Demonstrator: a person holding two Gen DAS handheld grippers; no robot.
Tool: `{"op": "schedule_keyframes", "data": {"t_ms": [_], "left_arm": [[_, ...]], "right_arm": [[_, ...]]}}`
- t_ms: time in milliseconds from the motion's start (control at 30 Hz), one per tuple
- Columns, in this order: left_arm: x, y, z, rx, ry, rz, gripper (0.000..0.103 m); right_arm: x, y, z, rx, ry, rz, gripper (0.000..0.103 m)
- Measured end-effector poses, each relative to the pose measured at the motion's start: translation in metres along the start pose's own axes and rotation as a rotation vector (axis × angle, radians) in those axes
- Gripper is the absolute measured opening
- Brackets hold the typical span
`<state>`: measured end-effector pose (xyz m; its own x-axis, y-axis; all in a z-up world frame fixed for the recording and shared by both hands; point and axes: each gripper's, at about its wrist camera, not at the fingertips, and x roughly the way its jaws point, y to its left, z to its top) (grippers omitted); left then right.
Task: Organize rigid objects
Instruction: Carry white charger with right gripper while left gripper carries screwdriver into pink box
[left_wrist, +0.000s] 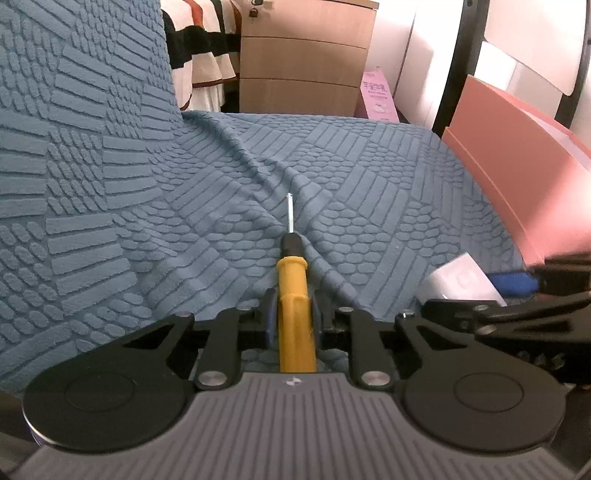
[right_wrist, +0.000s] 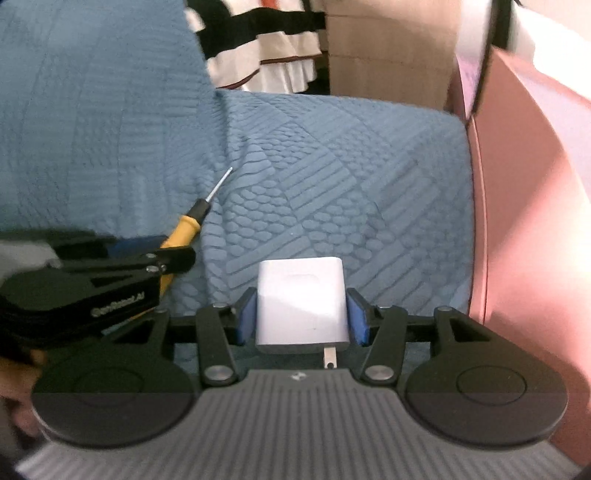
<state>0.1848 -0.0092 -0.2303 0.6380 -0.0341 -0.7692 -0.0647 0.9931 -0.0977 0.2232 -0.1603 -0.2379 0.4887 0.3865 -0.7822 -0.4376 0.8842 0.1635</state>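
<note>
Yellow-handled screwdriver (left_wrist: 294, 295) clamped in left claw (left_wrist: 293, 314), tip forward over blue textured fabric cover (left_wrist: 369, 192). White plastic charger block (right_wrist: 302, 302) gripped by right claw (right_wrist: 302, 314). Pink box wall (right_wrist: 524, 206) borders right; open fabric ahead.

The left gripper (left_wrist: 293, 314) clamps a yellow-handled screwdriver (left_wrist: 293, 288) over the blue textured sofa cover (left_wrist: 184, 206). A white charger (left_wrist: 461, 278) and pink box (left_wrist: 517, 192) sit near its right edge.
</note>
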Motion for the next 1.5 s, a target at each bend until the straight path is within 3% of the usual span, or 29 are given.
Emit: {"op": "schedule_keyframes", "data": {"t_ms": [67,600,1067,1500], "left_arm": [[-0.003,0.004,-0.001,-0.038,0.006,-0.015,0.023],[-0.038,0.004,0.008,-0.226,0.034,-0.085,0.022],[-0.075,-0.032,0.048,-0.212,0.029,-0.110,0.022],[-0.134,-0.085,0.118,-0.146,-0.061,-0.182,0.022]], "right_arm": [[-0.003,-0.005,-0.001,0.058,0.009,0.021,0.054],[-0.038,-0.004,0.019,0.044,0.047,0.041,0.053],[-0.091,-0.029,0.050,0.098,0.021,0.040,0.053],[-0.163,-0.063,0.084,0.114,-0.114,0.016,0.053]]}}
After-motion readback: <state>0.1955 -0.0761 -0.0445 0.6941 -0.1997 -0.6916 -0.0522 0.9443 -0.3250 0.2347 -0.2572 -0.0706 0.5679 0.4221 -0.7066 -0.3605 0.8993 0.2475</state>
